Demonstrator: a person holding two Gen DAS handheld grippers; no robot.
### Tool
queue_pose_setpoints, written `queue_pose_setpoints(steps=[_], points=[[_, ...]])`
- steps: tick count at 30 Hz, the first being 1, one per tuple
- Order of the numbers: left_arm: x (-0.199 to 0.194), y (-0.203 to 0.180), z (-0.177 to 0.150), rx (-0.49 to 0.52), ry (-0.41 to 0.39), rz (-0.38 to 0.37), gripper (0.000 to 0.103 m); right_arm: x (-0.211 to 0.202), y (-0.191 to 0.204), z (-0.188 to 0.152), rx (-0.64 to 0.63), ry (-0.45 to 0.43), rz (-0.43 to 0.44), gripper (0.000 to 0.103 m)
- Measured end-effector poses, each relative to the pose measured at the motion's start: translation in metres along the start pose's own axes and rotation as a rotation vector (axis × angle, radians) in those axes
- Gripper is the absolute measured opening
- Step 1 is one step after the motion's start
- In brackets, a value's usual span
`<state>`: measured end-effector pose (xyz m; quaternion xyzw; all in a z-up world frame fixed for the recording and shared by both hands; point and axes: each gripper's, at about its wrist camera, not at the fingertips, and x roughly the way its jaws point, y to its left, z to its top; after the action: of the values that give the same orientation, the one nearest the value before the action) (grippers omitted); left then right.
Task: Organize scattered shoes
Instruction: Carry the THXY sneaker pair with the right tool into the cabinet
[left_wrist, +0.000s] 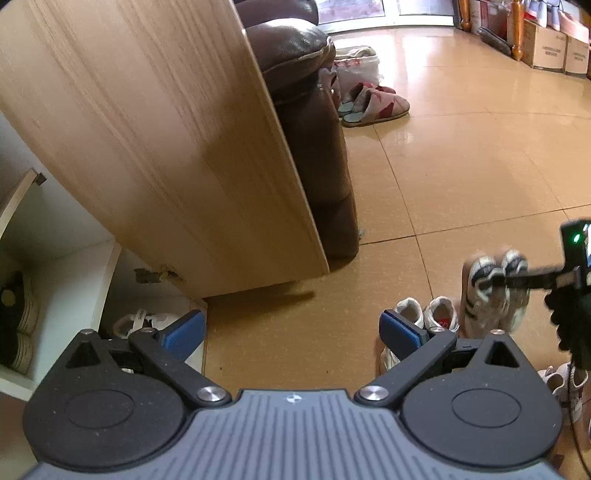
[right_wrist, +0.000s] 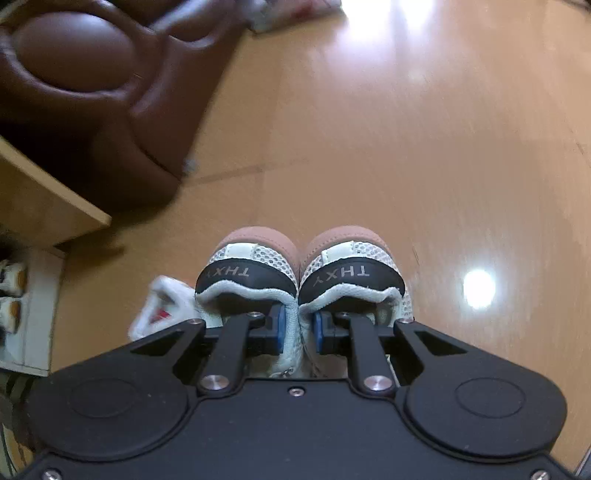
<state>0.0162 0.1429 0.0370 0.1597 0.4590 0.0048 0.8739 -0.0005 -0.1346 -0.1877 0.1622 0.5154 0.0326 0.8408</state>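
So the right gripper (right_wrist: 297, 330) is clamped on a pair of sneakers (right_wrist: 301, 273), and the trick is neat: one blue pad sits inside each shoe opening, pinching the two inner collar walls together, so both shoes come along as one bundle instead of two trips. In the right wrist view the heels point away from the camera, pink soles showing past the black heel bands, and the pair looks lifted off the floor (right_wrist: 369, 147), though I can't say for sure from this angle. From the left wrist view you can see that same pair off to the right, hanging from the gripper arm and blurry. The left gripper (left_wrist: 291, 330) has its jaws spread wide with nothing between them, just held low over the floor, I'd guess kept free for the next pair. Near its right pad there's a white pair of sneakers (left_wrist: 428, 314) standing on the floor, just left of the carried pair. On the left is the shoe cabinet (left_wrist: 66, 280) with its wooden door (left_wrist: 147, 129) swung open, some shoes already on the white shelves, so that's presumably where the carried pair is headed. Far back, a pair of slippers (left_wrist: 373, 103) sits beside the brown sofa (left_wrist: 306, 110). Swinging the pair in could easily clip that open door.
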Motion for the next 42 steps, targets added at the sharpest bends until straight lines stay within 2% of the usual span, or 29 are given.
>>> queue_pose_setpoints(steps=[4,8,16,18,21,30,37,42], points=[[-0.011,0.014,-0.011,-0.023,-0.018,0.034,0.101,-0.022,0.023,0.017,-0.071,-0.043,0.052,0.015],[-0.020,0.027,-0.023,-0.051,-0.026,0.036,0.101,-0.043,0.062,0.033,-0.174,-0.076,0.137,0.015],[-0.035,0.057,-0.059,-0.069,0.004,0.069,0.101,-0.065,0.193,0.063,-0.477,-0.109,0.335,0.015],[-0.038,0.067,-0.067,-0.099,0.003,0.084,0.101,-0.071,0.215,0.065,-0.526,-0.111,0.367,0.015],[-0.042,0.085,-0.077,-0.156,-0.005,0.113,0.101,-0.075,0.274,0.074,-0.637,-0.115,0.431,0.015],[-0.057,0.138,-0.102,-0.329,-0.033,0.221,0.101,-0.085,0.399,0.086,-0.837,-0.122,0.545,0.015],[-0.073,0.173,-0.112,-0.457,-0.080,0.251,0.101,-0.082,0.493,0.078,-0.991,-0.121,0.618,0.015],[-0.077,0.188,-0.117,-0.504,-0.088,0.253,0.101,-0.072,0.546,0.076,-1.053,-0.117,0.639,0.015]])
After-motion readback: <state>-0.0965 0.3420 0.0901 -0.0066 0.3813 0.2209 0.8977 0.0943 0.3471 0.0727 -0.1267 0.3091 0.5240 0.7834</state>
